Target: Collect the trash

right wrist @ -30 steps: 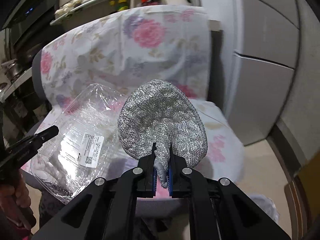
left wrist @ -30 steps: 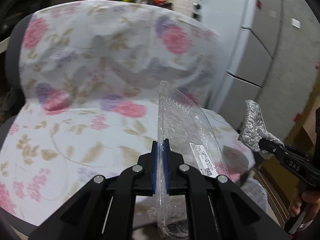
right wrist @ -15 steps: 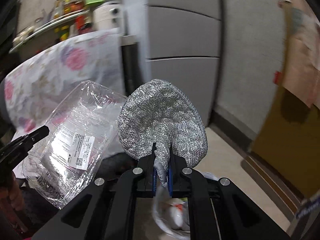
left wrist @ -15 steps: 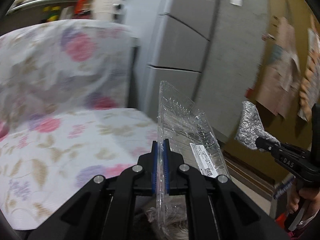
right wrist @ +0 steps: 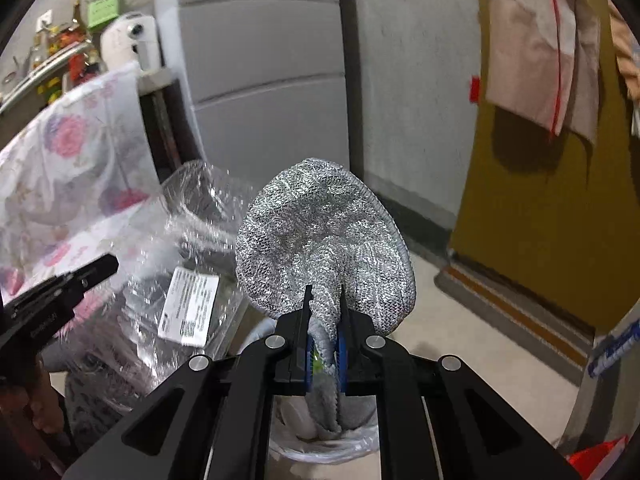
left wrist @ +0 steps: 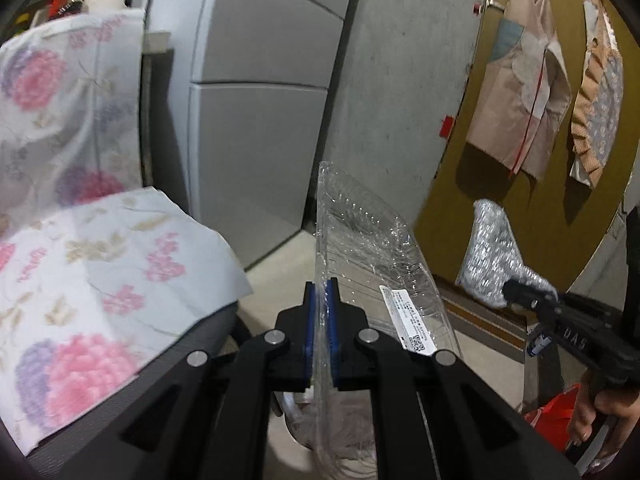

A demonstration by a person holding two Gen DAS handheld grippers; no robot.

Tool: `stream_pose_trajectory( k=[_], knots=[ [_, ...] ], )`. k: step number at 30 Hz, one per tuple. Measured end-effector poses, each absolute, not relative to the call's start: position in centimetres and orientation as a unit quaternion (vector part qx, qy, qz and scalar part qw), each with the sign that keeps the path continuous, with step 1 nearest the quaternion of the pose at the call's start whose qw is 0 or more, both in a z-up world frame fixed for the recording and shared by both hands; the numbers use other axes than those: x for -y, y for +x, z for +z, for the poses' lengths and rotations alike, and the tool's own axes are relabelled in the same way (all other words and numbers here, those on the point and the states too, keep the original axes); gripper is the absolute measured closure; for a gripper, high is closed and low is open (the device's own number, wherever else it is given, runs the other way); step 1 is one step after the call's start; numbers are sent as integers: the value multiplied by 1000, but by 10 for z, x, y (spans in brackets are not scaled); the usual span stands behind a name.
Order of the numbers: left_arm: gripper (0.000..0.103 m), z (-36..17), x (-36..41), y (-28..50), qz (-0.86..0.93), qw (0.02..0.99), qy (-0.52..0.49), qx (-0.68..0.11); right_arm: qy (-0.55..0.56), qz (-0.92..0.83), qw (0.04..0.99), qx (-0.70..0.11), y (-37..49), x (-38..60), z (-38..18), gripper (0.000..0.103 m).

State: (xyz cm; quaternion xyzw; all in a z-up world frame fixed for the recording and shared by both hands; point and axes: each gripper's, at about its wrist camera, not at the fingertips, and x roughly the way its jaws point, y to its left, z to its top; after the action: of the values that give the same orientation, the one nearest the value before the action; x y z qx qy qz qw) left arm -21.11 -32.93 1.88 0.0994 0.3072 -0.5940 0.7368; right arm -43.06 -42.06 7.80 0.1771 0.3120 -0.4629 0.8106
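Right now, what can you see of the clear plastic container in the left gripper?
The clear plastic container is a thin, crinkled clamshell tray with ribbed walls and a white printed label with a QR code. It is held edge-on and nearly upright, its rim pinched in the left gripper, in the air above the floor. Only the blue pads touch it.

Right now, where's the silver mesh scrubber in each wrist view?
Left wrist: silver mesh scrubber at right, mid-height, before the mustard-yellow door, held by the right gripper.
Right wrist: centre frame, pinched in that gripper's jaws.
Shared landmark: grey refrigerator, upper left of centre in both.
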Motion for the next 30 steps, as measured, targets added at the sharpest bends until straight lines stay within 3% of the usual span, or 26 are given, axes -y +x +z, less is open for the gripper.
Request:
stream_pose_trajectory(
  k=[5, 6, 7, 8, 9, 19, 21, 25, 30],
  knots=[
    [97, -4, 354, -210, -595, 720, 113, -339, 234, -451, 796, -330, -436, 445, 44, 87],
    [91, -8, 359, -209, -598, 714, 112, -347, 241, -449, 793, -333, -436, 450, 39, 83],
    [84, -11, 362, -208, -598, 711, 114, -353, 247, -448, 790, -339, -436, 454, 34, 72],
    [66, -14, 365, -206, -598, 709, 114, -357, 253, -443, 787, -346, -435, 457, 29, 54],
    [57, -17, 368, -205, -598, 708, 112, -360, 257, -441, 785, -350, -434, 458, 25, 49],
    [56, -7, 348, -196, -580, 729, 113, -344, 241, -444, 791, -344, -427, 449, 41, 48],
    [49, -1, 338, -192, -571, 739, 116, -338, 225, -445, 798, -340, -423, 440, 54, 48],
    [45, 15, 316, -186, -557, 754, 117, -327, 197, -439, 809, -337, -411, 421, 75, 43],
    [26, 37, 284, -181, -532, 770, 130, -328, 167, -423, 818, -351, -391, 387, 102, 34]
  ],
)
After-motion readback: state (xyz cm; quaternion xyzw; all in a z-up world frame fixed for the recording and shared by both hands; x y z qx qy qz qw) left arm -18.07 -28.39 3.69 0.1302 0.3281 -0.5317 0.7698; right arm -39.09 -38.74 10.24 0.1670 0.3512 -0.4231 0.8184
